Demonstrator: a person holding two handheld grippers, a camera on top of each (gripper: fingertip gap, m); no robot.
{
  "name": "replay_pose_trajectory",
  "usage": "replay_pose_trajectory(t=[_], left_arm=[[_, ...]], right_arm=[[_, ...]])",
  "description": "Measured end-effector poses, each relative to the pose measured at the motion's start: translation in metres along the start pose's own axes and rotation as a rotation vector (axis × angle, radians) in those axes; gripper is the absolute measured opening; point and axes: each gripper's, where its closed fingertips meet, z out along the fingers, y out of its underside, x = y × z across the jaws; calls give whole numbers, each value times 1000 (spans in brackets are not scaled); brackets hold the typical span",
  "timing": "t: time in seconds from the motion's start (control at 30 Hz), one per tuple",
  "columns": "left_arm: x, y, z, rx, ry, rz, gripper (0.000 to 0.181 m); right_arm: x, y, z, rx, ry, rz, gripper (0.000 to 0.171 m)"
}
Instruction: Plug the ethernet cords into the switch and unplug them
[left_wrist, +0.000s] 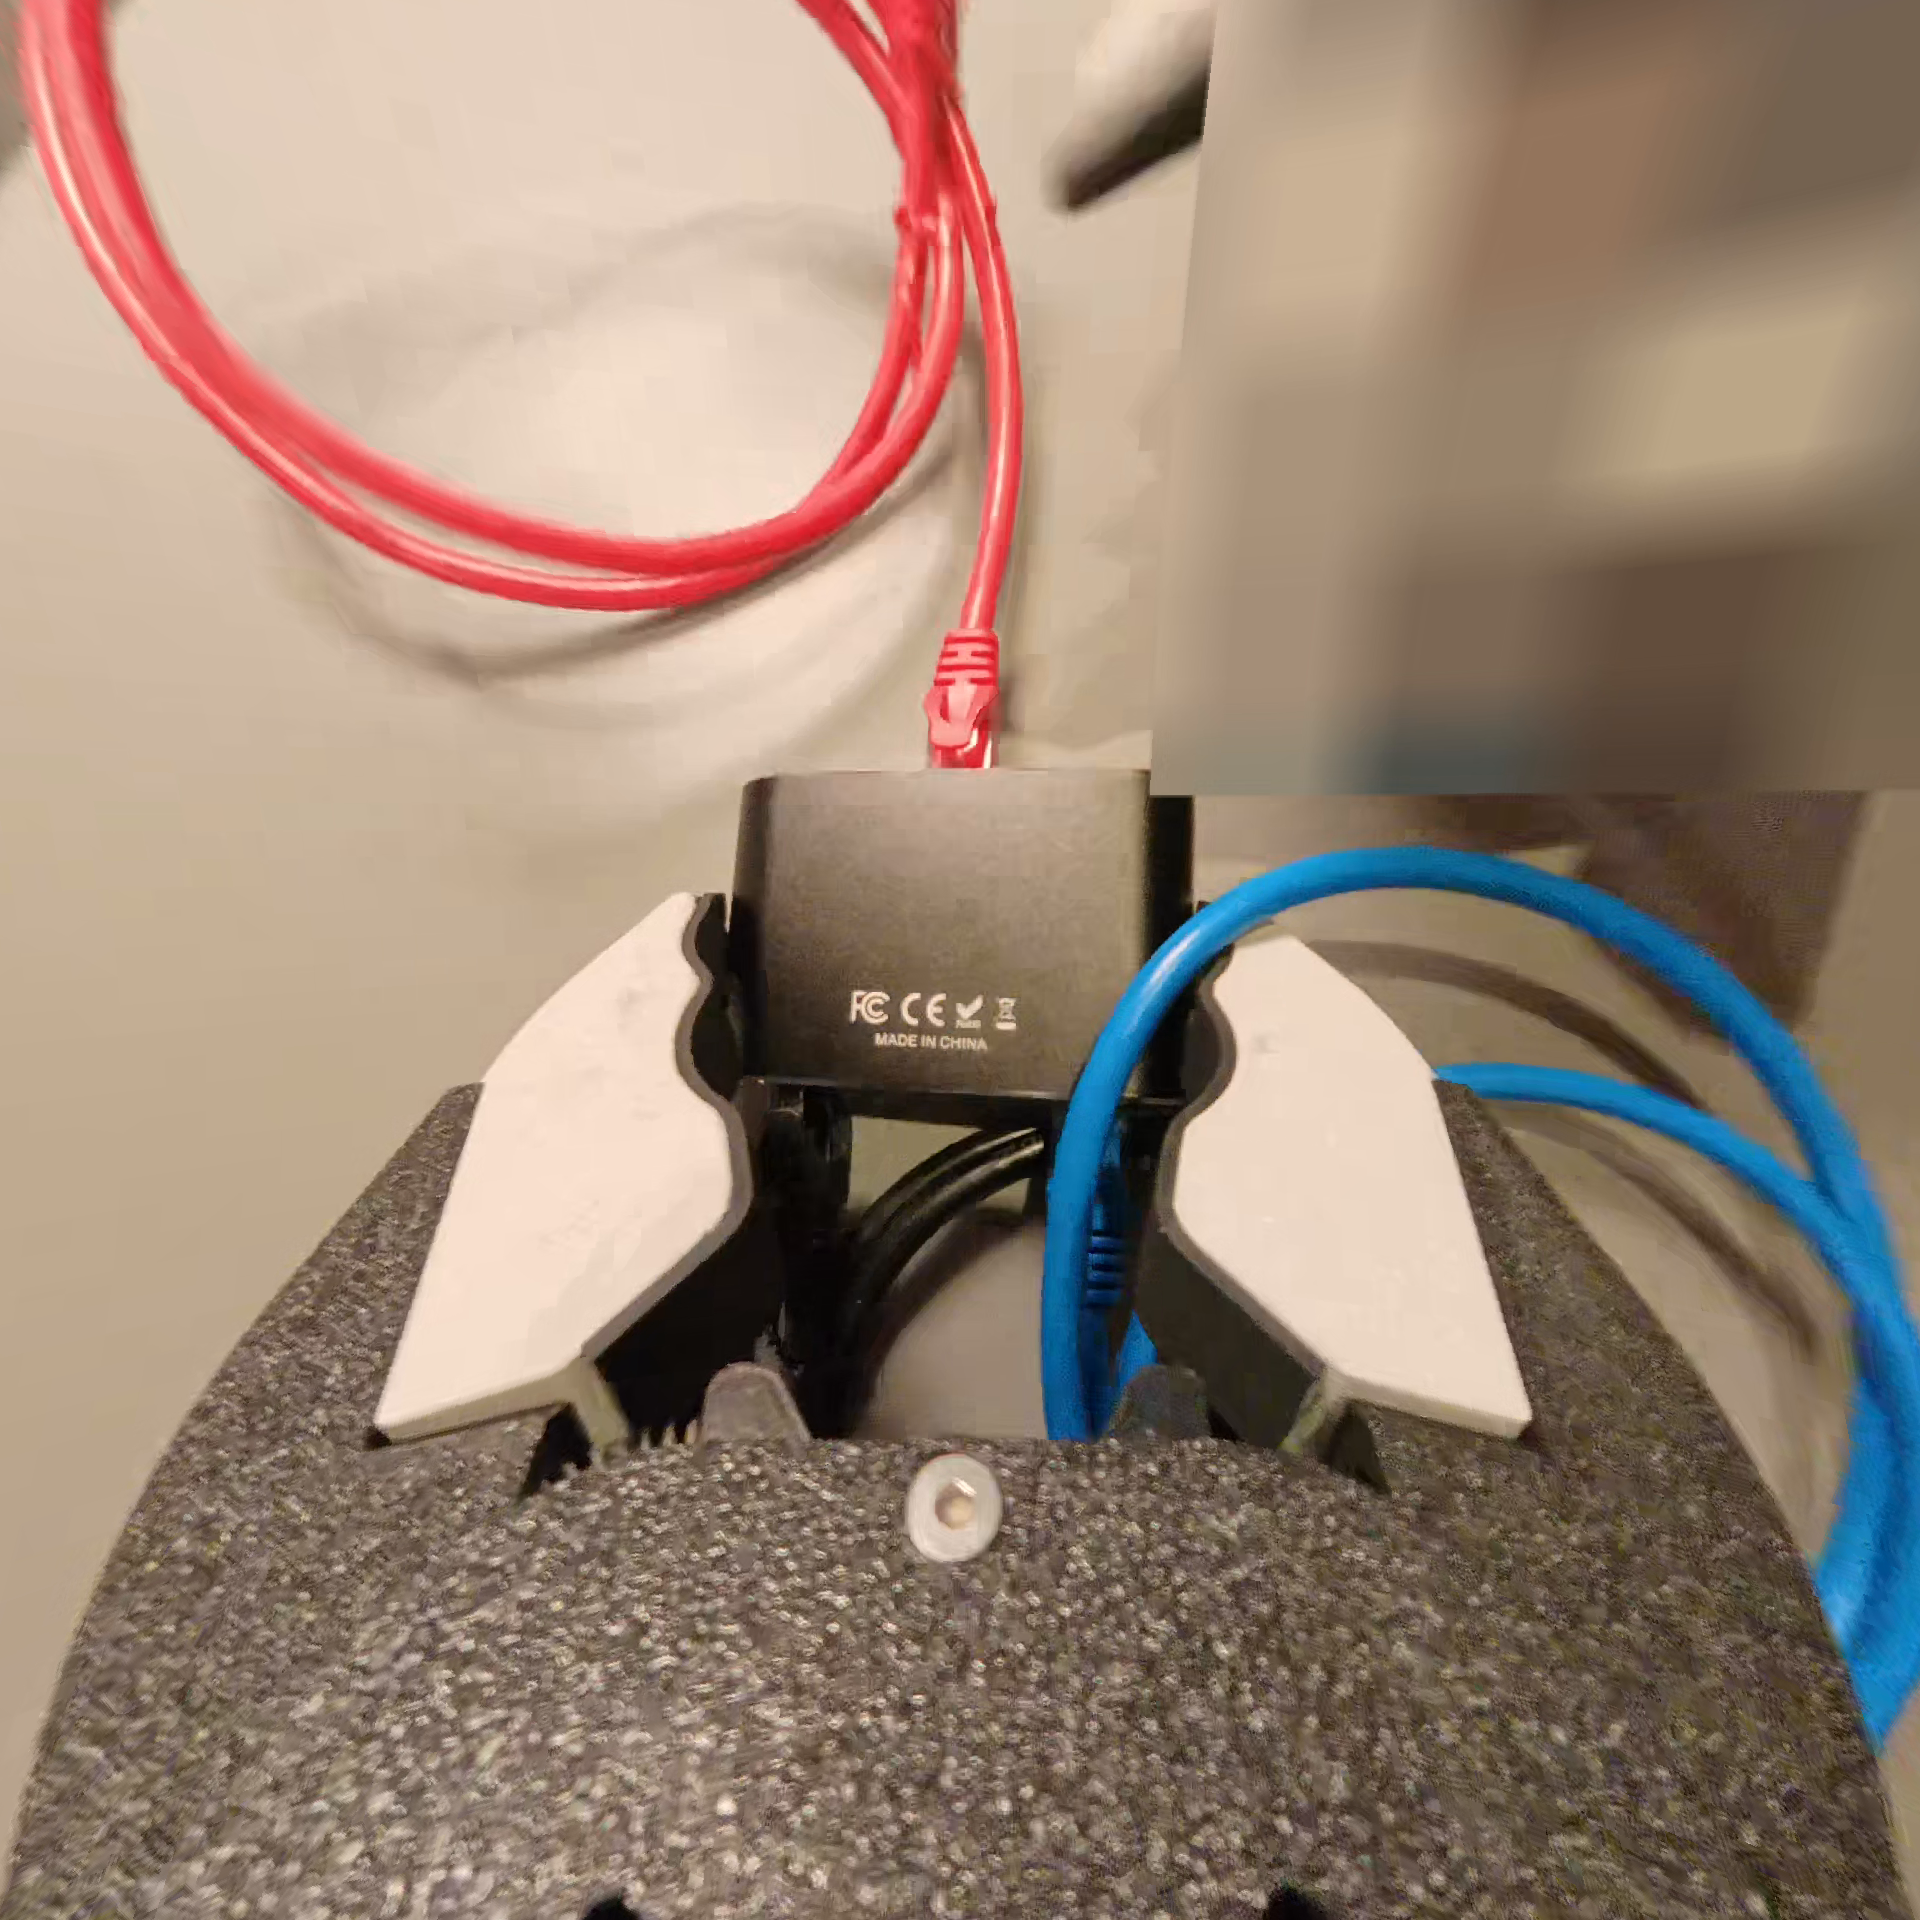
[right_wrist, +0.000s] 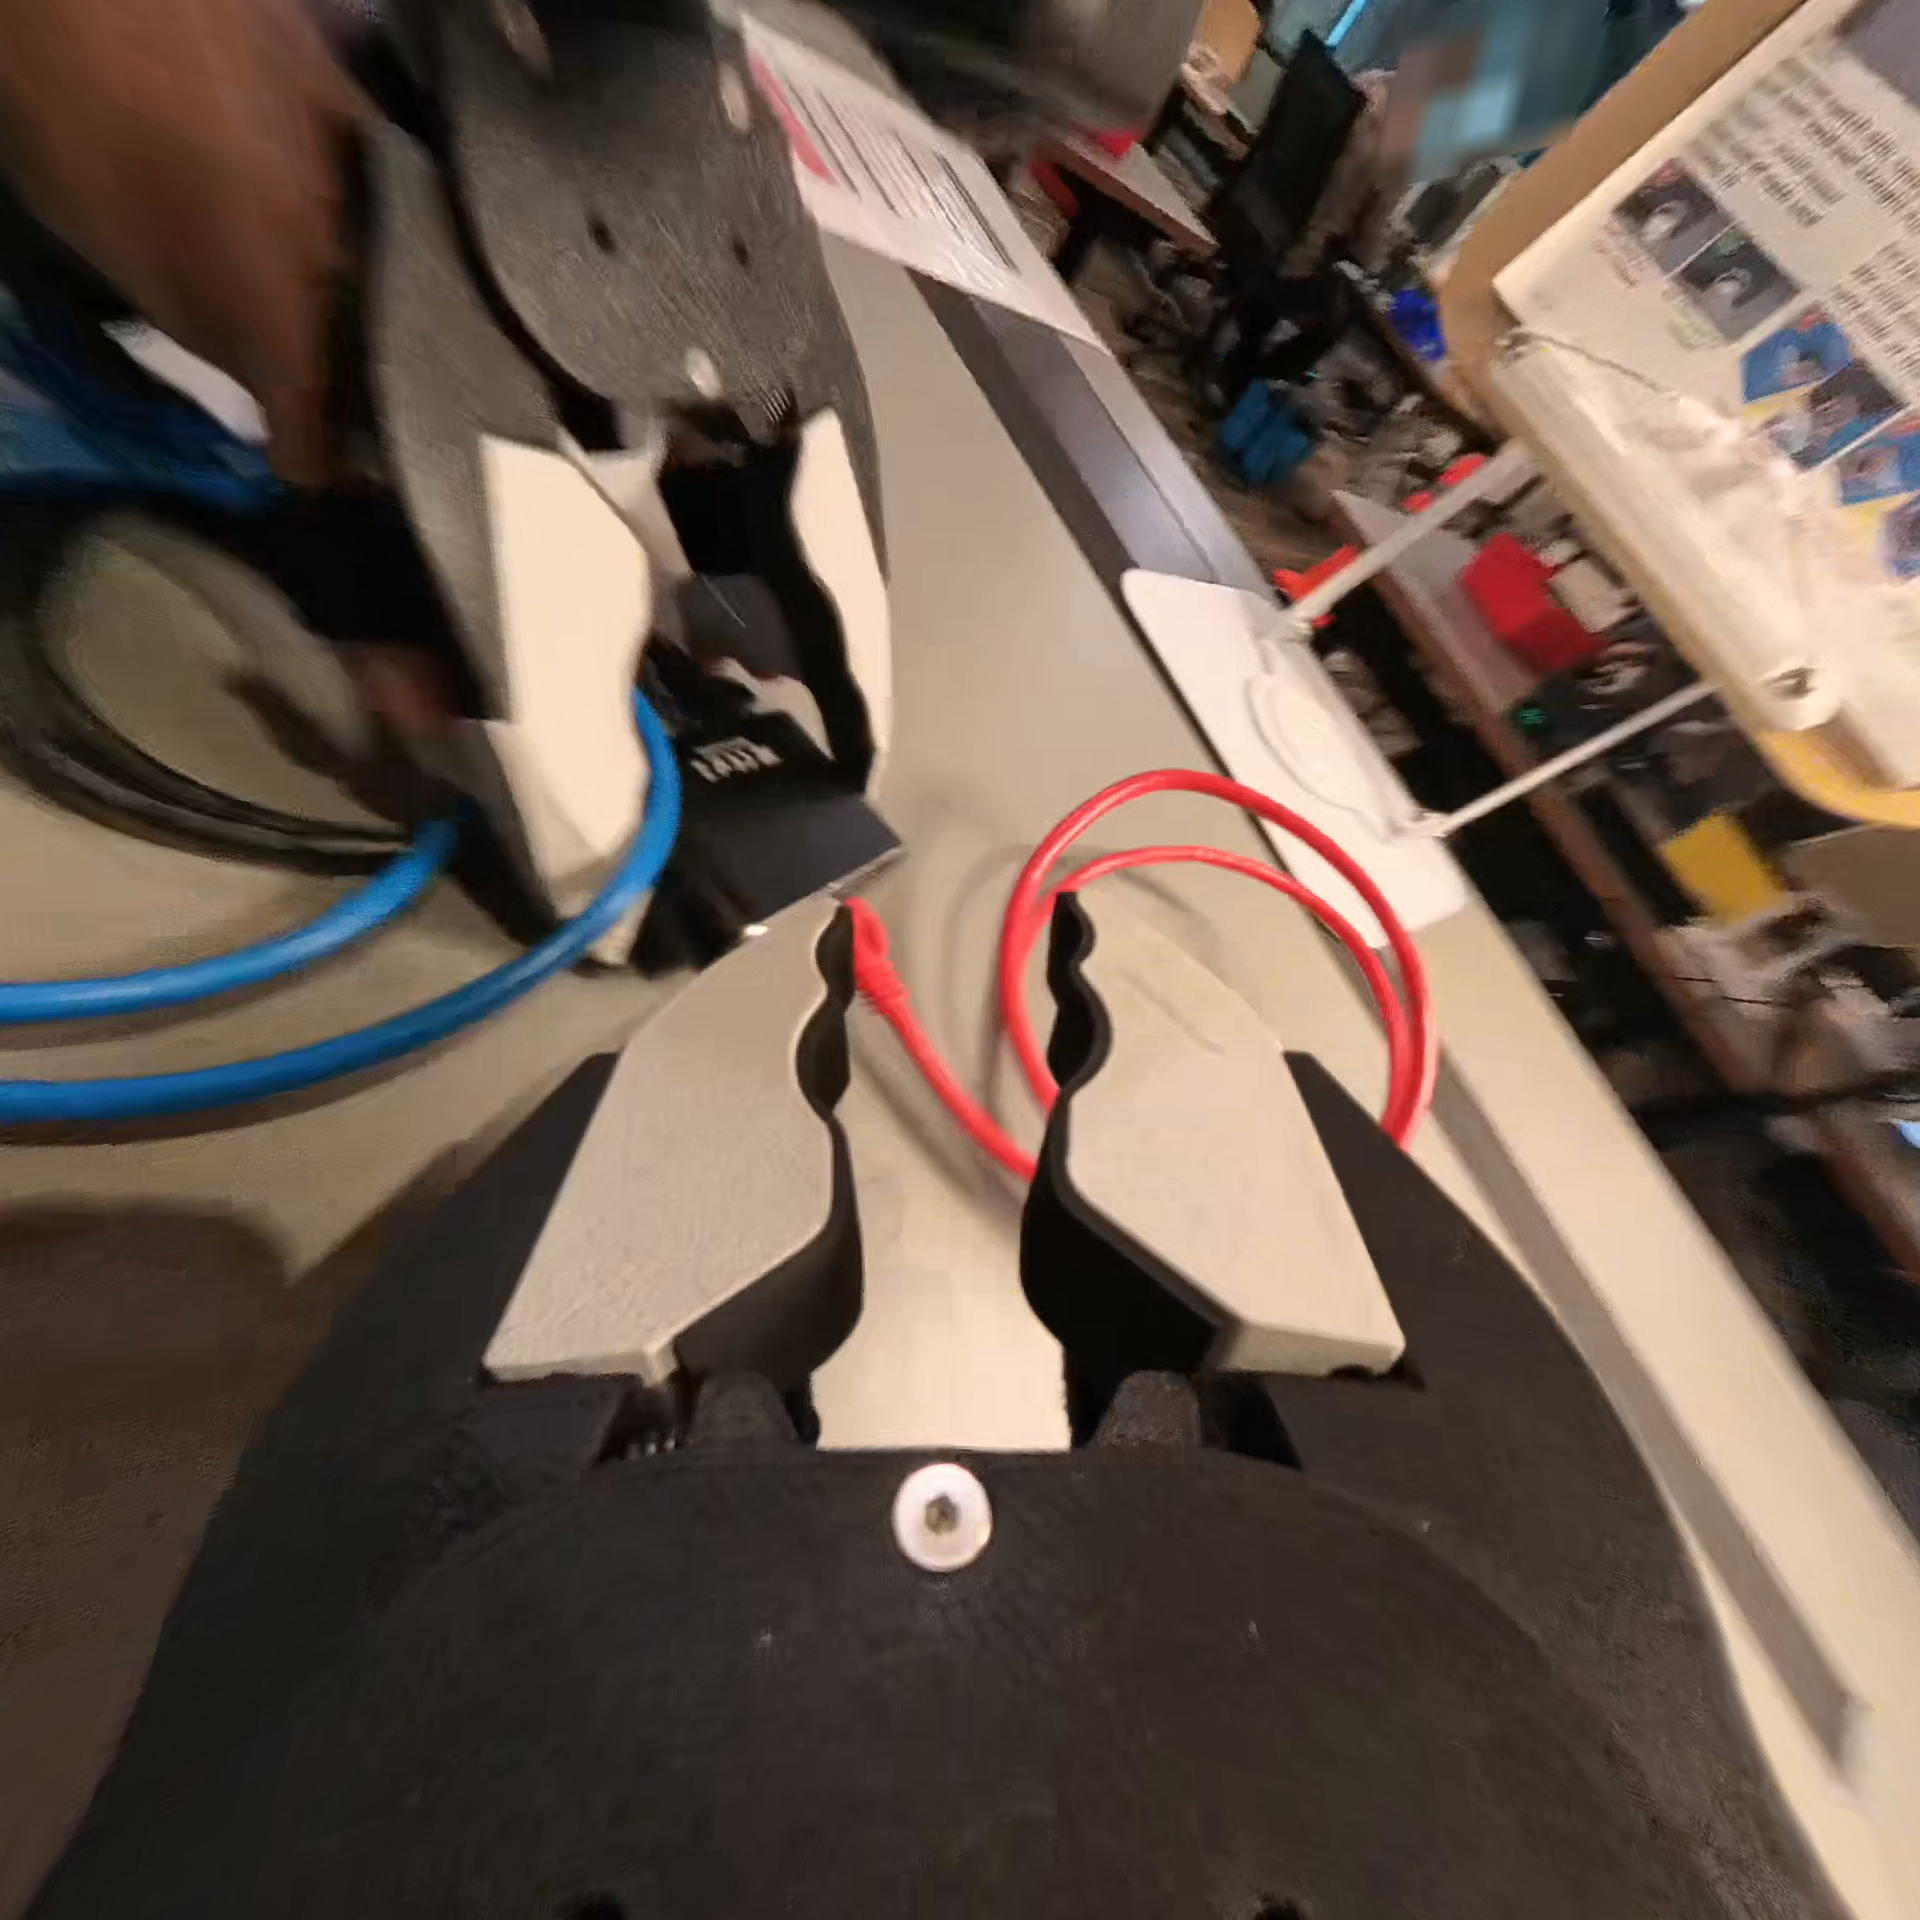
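My left gripper (left_wrist: 961, 925) is shut on the black switch (left_wrist: 940, 935) and grips it by its two sides. A red ethernet cord (left_wrist: 520, 540) has its plug (left_wrist: 961, 707) at the switch's far face and coils on the table beyond. A blue ethernet cord (left_wrist: 1507, 904) loops over my right finger, and its plug (left_wrist: 1107, 1247) hangs under the switch. In the right wrist view, my right gripper (right_wrist: 951, 914) is open. The red plug (right_wrist: 871, 961) lies just inside its left fingertip, against the switch (right_wrist: 779, 831) held by the left gripper (right_wrist: 665, 623).
A black cable (left_wrist: 935, 1174) runs beneath the switch. A white flat base (right_wrist: 1288, 727) sits at the table's far edge (right_wrist: 1122, 457), with a paper sheet (right_wrist: 904, 177) further back. A cardboard box with a poster (right_wrist: 1714, 312) stands beyond. A hand (right_wrist: 156, 208) holds the left gripper. The tips of one gripper are about 8 cm away from the tips of the other.
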Motion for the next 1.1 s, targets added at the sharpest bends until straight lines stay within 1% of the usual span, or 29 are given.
replay_pose_trajectory(t=[0.03,0.07,0.13,0.3,0.37,0.47,0.57,0.63,0.67,0.73,0.8,0.87,0.97,1.03,1.1], left_arm=[[2,-1,1,1,-26,46,85],[6,-2,1,11,-29,66,84],[8,-2,1,18,-28,79,84],[15,-2,1,24,37,110,85],[20,-3,2,27,66,123,84],[29,-8,-1,54,143,122,92],[38,-24,-16,188,270,58,97],[43,-35,-28,278,375,-23,101],[43,-37,-32,299,407,-52,102],[34,-37,-41,320,418,-74,101],[16,-37,-51,352,392,-87,102],[-4,-34,-59,385,359,-98,97],[-36,-18,-54,383,281,-157,91],[-42,-10,-49,338,310,-239,90],[-45,-9,-46,323,298,-258,92]], right_arm=[[1,6,4,-14,31,-60,38],[0,11,7,-20,44,-103,39],[-11,20,10,-33,-19,-144,41],[-20,31,9,-49,-86,-208,38],[-24,39,11,-82,-93,-256,34],[-27,40,10,-69,-82,-310,23],[-26,43,10,-77,-69,-325,18],[-25,44,10,-81,-61,-332,18],[-25,44,9,-79,-60,-334,19],[-25,44,7,-76,-52,-332,20],[-24,43,5,-65,-49,-304,21],[-24,43,2,-55,-62,-271,25],[-31,40,-3,-29,-110,-240,28],[-36,37,-4,-15,-135,-232,30],[-38,35,-4,-14,-140,-250,32]])
